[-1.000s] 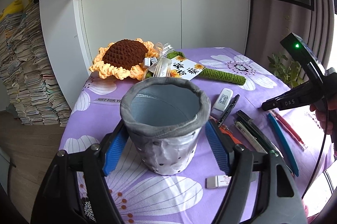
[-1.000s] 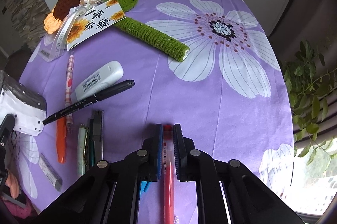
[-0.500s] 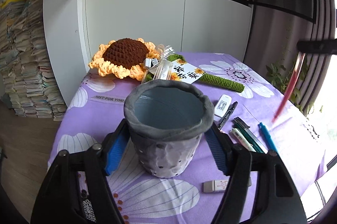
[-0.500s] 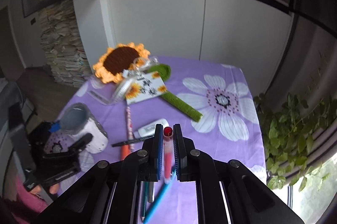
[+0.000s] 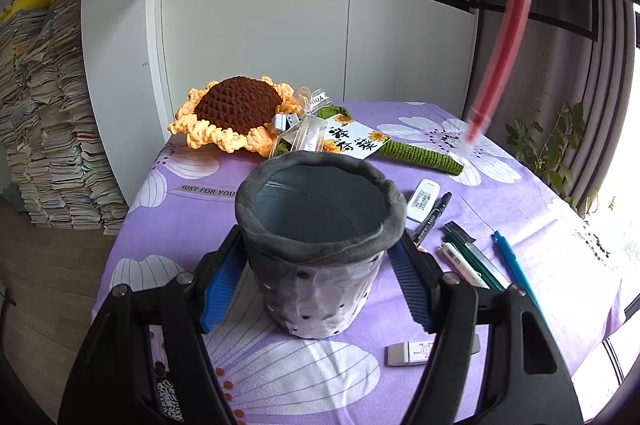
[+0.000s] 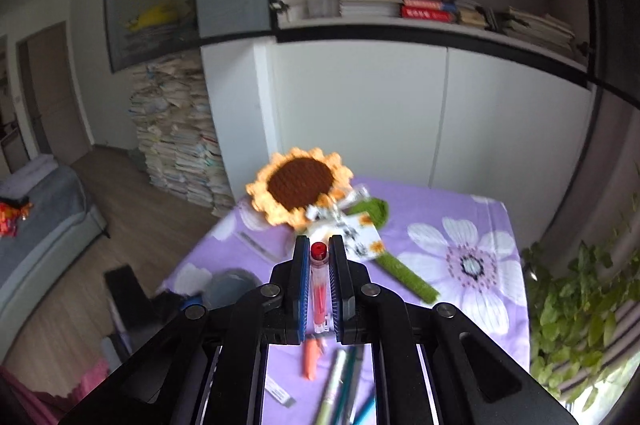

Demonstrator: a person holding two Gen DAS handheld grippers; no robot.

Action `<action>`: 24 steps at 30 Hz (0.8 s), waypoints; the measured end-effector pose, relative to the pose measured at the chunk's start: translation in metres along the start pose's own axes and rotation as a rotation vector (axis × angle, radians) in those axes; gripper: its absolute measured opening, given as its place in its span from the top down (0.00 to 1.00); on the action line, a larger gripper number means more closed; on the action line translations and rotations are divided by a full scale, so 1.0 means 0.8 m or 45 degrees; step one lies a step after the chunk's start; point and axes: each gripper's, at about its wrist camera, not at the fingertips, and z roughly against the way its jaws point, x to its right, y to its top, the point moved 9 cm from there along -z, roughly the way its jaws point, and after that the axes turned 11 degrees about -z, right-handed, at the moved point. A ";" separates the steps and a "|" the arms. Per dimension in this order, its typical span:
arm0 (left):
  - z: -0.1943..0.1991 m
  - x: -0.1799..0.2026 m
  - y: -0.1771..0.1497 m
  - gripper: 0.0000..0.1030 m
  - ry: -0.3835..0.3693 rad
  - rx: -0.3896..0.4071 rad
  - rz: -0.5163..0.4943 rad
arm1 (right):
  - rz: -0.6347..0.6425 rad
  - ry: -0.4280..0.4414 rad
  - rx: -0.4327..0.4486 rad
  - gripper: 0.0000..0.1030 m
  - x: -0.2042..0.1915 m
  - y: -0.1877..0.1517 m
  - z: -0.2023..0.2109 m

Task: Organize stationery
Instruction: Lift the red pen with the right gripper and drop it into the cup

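A grey fabric pen cup (image 5: 316, 245) with a rolled rim stands on the purple flowered tablecloth (image 5: 192, 217). My left gripper (image 5: 316, 285) has its blue pads on both sides of the cup and holds it. My right gripper (image 6: 319, 285) is shut on a red pen (image 6: 319, 289) and holds it high above the table. That pen (image 5: 500, 53) hangs tip-down, tilted and blurred, at the upper right of the left wrist view. The cup (image 6: 232, 289) shows blurred at lower left of the right wrist view.
On the cloth right of the cup lie a white correction tape (image 5: 423, 195), a black marker (image 5: 434, 217), several pens (image 5: 472, 261), a blue pen (image 5: 512, 261) and an eraser (image 5: 408, 353). A crochet sunflower (image 5: 236, 113) with green stem lies behind. A white cabinet, shelves and paper stacks stand beyond.
My right gripper has lifted the red pen off the table and carried it up high, with its view tilting up toward the room. My left gripper stays on the cup.
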 end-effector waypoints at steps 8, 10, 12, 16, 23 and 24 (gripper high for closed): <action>-0.001 0.000 0.000 0.32 0.000 -0.002 -0.009 | 0.016 0.227 -0.074 0.90 -0.061 0.002 -0.029; 0.000 0.000 0.000 0.32 -0.002 -0.001 -0.009 | 0.023 0.234 -0.105 0.90 -0.067 -0.002 -0.044; -0.001 0.000 0.001 0.32 -0.007 -0.001 -0.008 | 0.044 0.226 -0.150 0.90 -0.071 -0.012 -0.061; -0.001 0.001 0.001 0.32 -0.009 0.000 -0.008 | 0.077 0.188 -0.266 0.90 -0.072 -0.038 -0.101; -0.001 0.001 0.001 0.32 -0.009 -0.001 -0.009 | 0.072 0.135 -0.369 0.90 -0.058 -0.067 -0.135; -0.001 0.002 0.001 0.32 -0.008 -0.001 -0.010 | 0.071 0.135 -0.373 0.90 -0.056 -0.068 -0.136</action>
